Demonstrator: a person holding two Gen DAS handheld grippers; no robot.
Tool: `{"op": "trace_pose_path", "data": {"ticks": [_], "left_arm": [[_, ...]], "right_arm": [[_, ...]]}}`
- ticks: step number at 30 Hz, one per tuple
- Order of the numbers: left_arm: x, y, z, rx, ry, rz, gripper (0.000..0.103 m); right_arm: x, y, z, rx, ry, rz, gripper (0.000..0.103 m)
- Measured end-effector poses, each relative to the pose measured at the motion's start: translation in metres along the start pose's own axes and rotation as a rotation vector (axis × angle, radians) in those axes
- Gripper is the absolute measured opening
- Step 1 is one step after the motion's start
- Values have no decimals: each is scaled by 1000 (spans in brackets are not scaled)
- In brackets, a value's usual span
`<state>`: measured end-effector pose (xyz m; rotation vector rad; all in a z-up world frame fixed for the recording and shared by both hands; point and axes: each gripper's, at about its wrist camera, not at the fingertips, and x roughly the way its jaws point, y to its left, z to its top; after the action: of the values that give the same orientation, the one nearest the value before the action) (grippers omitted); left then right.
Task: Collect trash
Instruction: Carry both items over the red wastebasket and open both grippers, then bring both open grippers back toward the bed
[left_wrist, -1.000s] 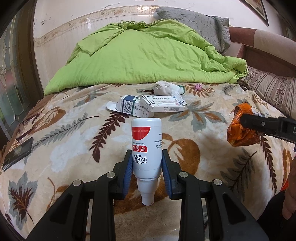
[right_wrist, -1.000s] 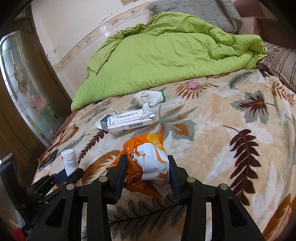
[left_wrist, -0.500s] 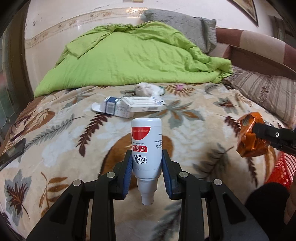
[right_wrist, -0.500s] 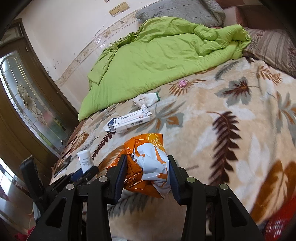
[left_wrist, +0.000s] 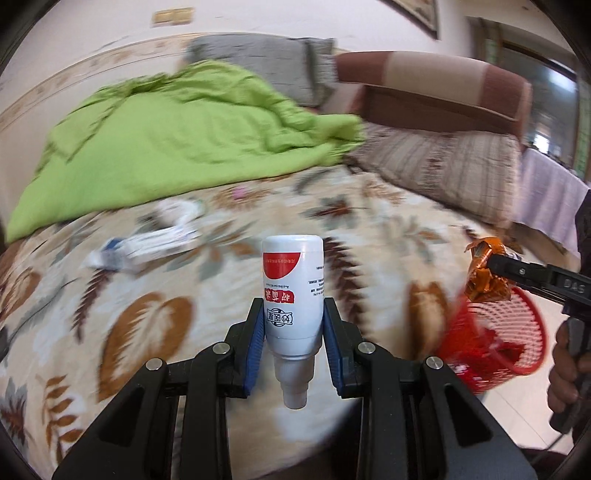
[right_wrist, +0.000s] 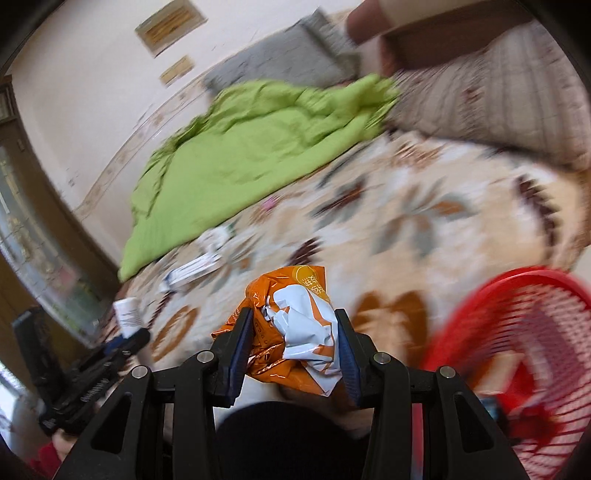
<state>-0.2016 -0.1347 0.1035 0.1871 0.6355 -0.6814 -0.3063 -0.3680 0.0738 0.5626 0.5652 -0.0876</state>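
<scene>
Both grippers are matte black plastic with silver screw heads and blue-padded fingers (left_wrist: 255, 354). The right gripper (left_wrist: 491, 264) bears embossed lettering; a dark sleeve (left_wrist: 583, 229) shows beside it.

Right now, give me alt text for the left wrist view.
The left tool grips a white bottle, upside down, above a leaf-patterned bed. At right, the right tool holds an orange wrapper over a red basket.
</scene>
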Motion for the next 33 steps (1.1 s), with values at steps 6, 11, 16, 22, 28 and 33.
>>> {"op": "trace_pose_path", "data": {"ticks": [6,11,16,22,28,33], "left_arm": [[11,-65,28,67,35,-177,29],[31,-130,46,129,98,-341,29],[60,-189,44,164,204,-486,32],[69,-202,34,173,231,-502,62],[62,-151,33,109,208,-425,62],[58,-92,34,68,176,-303,62]], "right_arm": [[-65,-54,15,36,-93,-148,47],[-96,-86,18,64,-133,-250,47],[-109,-118,13,150,-128,-266,51],[-116,-139,3,217,-108,-298,62],[-112,-131,9,209,-123,-262,62],[-82,-95,16,162,-94,-152,62]]}}
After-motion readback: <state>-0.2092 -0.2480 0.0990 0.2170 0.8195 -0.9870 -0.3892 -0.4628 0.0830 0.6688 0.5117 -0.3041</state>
